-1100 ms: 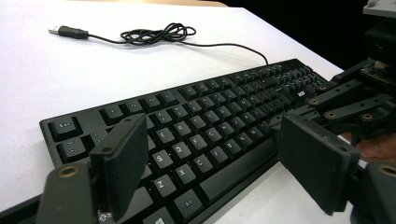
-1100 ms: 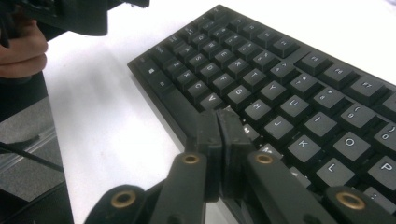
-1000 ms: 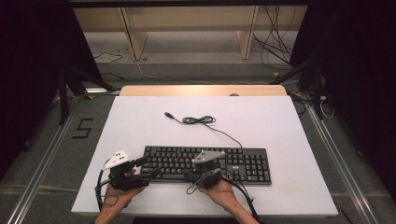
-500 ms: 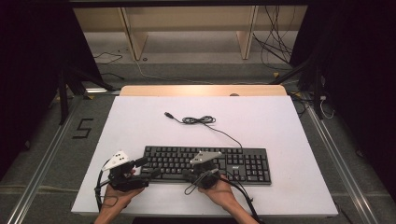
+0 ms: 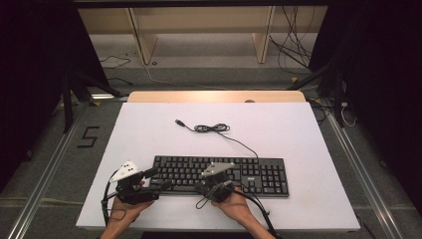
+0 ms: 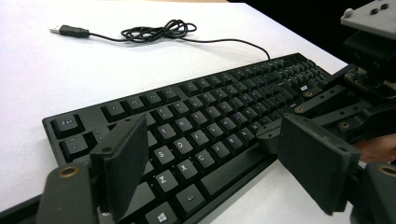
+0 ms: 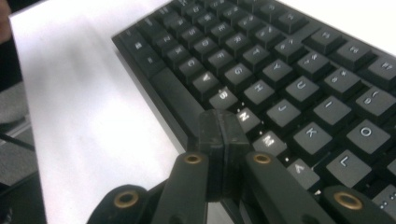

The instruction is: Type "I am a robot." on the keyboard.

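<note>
A white table (image 5: 298,129) is seen carrying a black keyboard (image 5: 259,172) near its front edge, with its cable (image 5: 211,128) coiled behind. The left gripper (image 5: 157,179) is held with jaws spread at the keyboard's left end. The right gripper (image 7: 223,128) is pressed shut, empty, over the space bar's edge.

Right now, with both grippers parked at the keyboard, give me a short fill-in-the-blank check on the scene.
1. The right gripper has its jaws ____, with nothing between them.
2. The left gripper has its jaws ____, at the left end of the keyboard.
3. The keyboard's cable ends in a USB plug that lies ____ on the white table.

Missing words: shut; open; unplugged
</note>
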A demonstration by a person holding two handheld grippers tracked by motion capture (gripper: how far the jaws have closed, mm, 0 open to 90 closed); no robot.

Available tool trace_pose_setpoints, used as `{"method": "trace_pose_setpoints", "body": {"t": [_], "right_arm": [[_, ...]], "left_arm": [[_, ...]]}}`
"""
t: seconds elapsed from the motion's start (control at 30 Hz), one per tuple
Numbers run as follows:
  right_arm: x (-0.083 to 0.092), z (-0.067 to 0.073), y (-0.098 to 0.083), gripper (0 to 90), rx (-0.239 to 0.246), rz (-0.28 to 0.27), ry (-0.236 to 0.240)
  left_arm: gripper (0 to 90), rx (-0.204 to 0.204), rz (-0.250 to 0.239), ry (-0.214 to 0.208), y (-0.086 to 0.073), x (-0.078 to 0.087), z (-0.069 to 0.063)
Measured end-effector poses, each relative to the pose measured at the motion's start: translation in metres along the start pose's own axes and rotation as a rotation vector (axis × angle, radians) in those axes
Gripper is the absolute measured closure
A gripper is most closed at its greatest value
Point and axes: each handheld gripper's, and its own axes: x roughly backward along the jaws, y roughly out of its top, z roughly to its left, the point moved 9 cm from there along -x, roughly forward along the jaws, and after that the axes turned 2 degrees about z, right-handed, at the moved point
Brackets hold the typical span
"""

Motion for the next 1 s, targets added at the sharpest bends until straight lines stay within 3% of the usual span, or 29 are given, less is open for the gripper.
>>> {"method": "trace_pose_setpoints", "body": {"t": [0.13, 0.43, 0.53, 1.0], "right_arm": [[-0.001, 0.000, 0.000, 90.0, 0.020, -0.006, -0.006], [0.000, 0.000, 0.000, 90.0, 0.003, -0.009, -0.003], [0.001, 0.001, 0.001, 84.3, -0.007, -0.018, 0.011], [0.011, -0.001, 0.009, 77.9, -0.028, -0.068, 0.026]], "left_arm": [[24.0, 0.000, 0.000, 0.001, 0.000, 0.000, 0.000], [24.1, -0.001, 0.001, 0.006, 0.000, -0.001, 0.002], [24.1, 0.003, -0.001, 0.008, 0.000, -0.001, 0.003], [24.2, 0.003, 0.001, 0.015, 0.000, -0.002, 0.005]]}}
